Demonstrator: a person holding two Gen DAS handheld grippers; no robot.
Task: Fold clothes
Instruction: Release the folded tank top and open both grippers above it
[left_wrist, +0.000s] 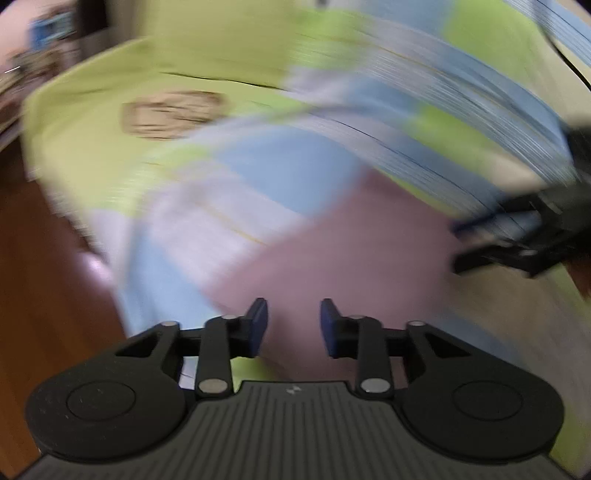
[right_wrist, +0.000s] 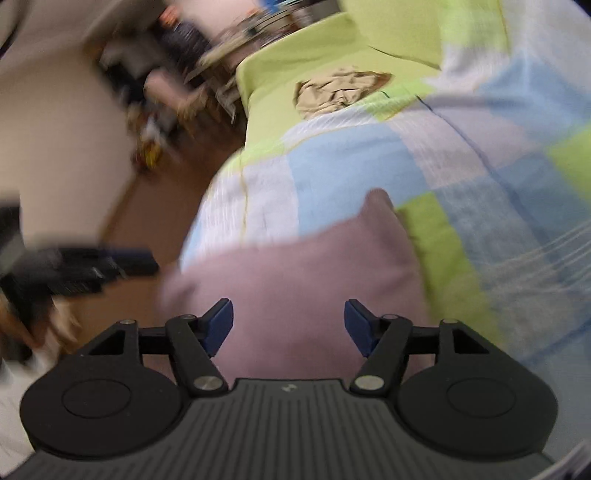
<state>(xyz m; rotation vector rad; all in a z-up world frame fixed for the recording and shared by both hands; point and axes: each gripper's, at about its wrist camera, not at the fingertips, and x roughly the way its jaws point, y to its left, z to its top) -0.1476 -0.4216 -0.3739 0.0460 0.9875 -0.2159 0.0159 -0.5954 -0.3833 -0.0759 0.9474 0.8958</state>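
Both views are pretty smeared, so take the fine detail with a grain of salt. There's a dusty-pink piece of cloth (right_wrist: 306, 273) lying on a bed with a patchwork cover in lime green, light blue and pale lilac squares (right_wrist: 369, 155). It sits near the bed's edge, right under both tools, with one corner poking up toward the blue patch. In the left wrist view the same pink cloth (left_wrist: 351, 251) fills the middle of the picture.

The left claw (left_wrist: 294, 325) hangs over the pink fabric with its blue pads a moderate gap apart, nothing pinched between them. The right claw (right_wrist: 289, 325) is spread wider, also over the pink cloth, and also has nothing between its pads. Each one shows up in the other's camera as a blurry black shape at the side.

Further up the bed there's a crumpled beige garment (right_wrist: 340, 92) lying on the plain green part, well apart from the pink one. Brown wooden floor (right_wrist: 155, 206) runs beside the bed, with blurry clutter against the wall beyond.
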